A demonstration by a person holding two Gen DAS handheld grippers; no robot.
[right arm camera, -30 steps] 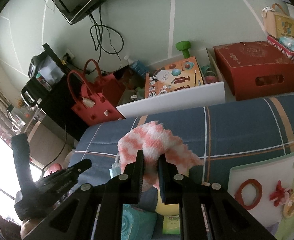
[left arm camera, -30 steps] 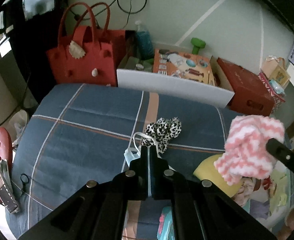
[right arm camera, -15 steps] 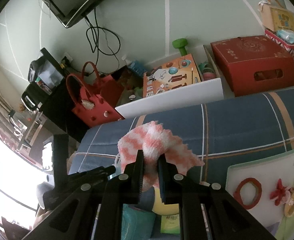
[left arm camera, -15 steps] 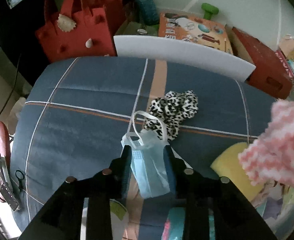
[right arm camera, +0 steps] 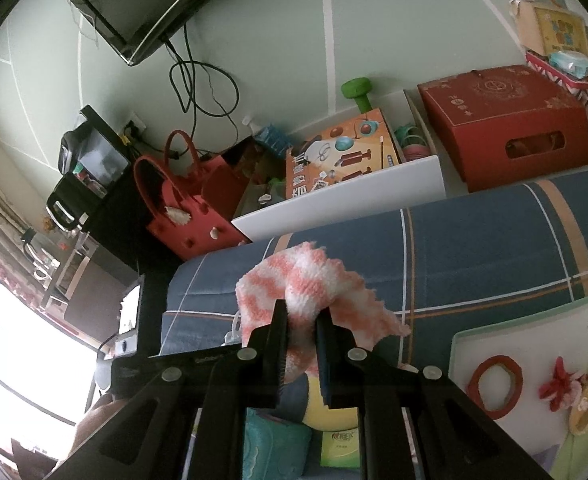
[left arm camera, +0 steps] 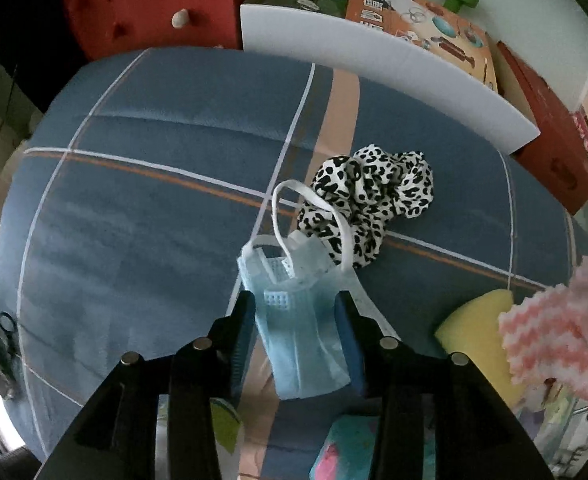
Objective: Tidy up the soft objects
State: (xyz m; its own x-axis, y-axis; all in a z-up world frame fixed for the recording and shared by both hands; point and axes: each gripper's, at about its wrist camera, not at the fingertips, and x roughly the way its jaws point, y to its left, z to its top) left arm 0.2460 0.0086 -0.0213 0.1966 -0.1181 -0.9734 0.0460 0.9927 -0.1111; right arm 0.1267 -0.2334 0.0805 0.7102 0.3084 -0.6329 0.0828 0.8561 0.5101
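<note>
A light blue face mask (left arm camera: 298,340) lies on the blue plaid bed cover (left arm camera: 153,200), its white ear loop resting against a leopard-print scrunchie (left arm camera: 368,204) just beyond. My left gripper (left arm camera: 294,300) points steeply down over the mask. Its jaws are opening, and the mask sits loosely between them, apart from the pads. My right gripper (right arm camera: 302,314) is shut on a pink-and-white knitted cloth (right arm camera: 302,280), held above the bed. That cloth (left arm camera: 554,340) also hangs at the right edge of the left wrist view, over a yellow sponge (left arm camera: 474,328).
Beyond the far edge of the bed stand a red felt bag (right arm camera: 185,220), a white board (right arm camera: 342,208), an orange box (right arm camera: 346,160) and a red carton (right arm camera: 506,120). A green-edged cloth mat (right arm camera: 534,360) lies at right. A teal packet (left arm camera: 346,448) sits near me.
The left gripper dropped toward the bed, tilted further down and opened. The mask it pinched now lies loose between its fingers. The right gripper held still with the cloth.
</note>
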